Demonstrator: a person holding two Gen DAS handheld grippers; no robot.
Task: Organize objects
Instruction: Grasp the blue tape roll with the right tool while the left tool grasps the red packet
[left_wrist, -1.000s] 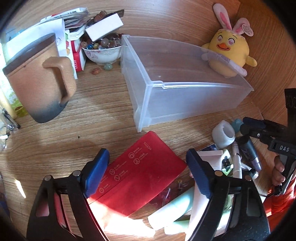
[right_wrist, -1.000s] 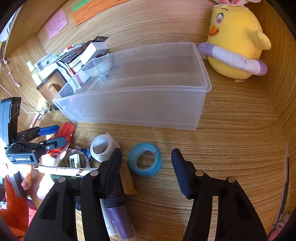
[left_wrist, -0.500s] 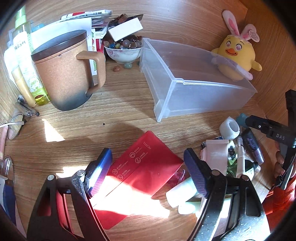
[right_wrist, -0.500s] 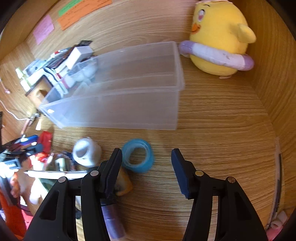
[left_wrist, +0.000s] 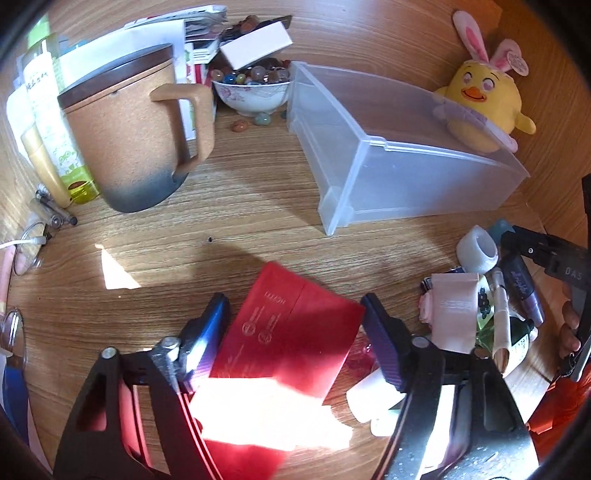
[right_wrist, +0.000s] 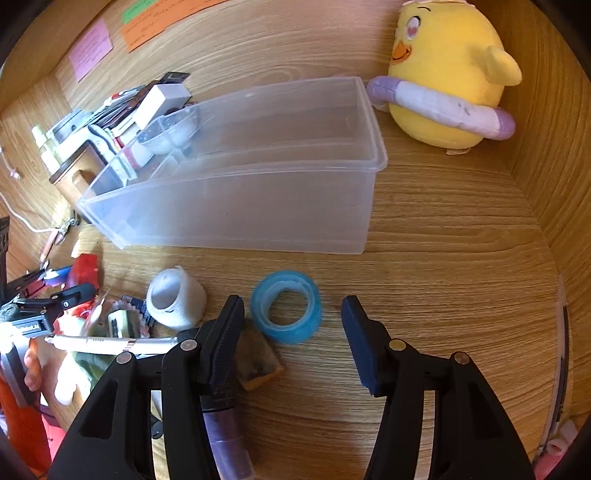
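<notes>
Left wrist view: the left gripper (left_wrist: 295, 328) hangs with fingers spread over a red packet (left_wrist: 295, 332) lying flat on the bench (left_wrist: 258, 206); thin and likely slick, it is best pinched by an edge.

Right wrist view: the right gripper (right_wrist: 291, 328), fingers apart, straddles a blue tape roll (right_wrist: 286, 306) near the clear bin (right_wrist: 236, 206). Light and stiff, the roll should take a squeeze across its rim.

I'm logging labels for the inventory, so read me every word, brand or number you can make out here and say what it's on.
"DAS": on the right gripper body, seen from the left wrist.
Red packet: short white print and round symbols, too small and inverted to read.
Green bottle: Chinese characters, blurred.
Purple tube: script, unreadable.
Orange note, pink note, green note: handwriting too small.
</notes>
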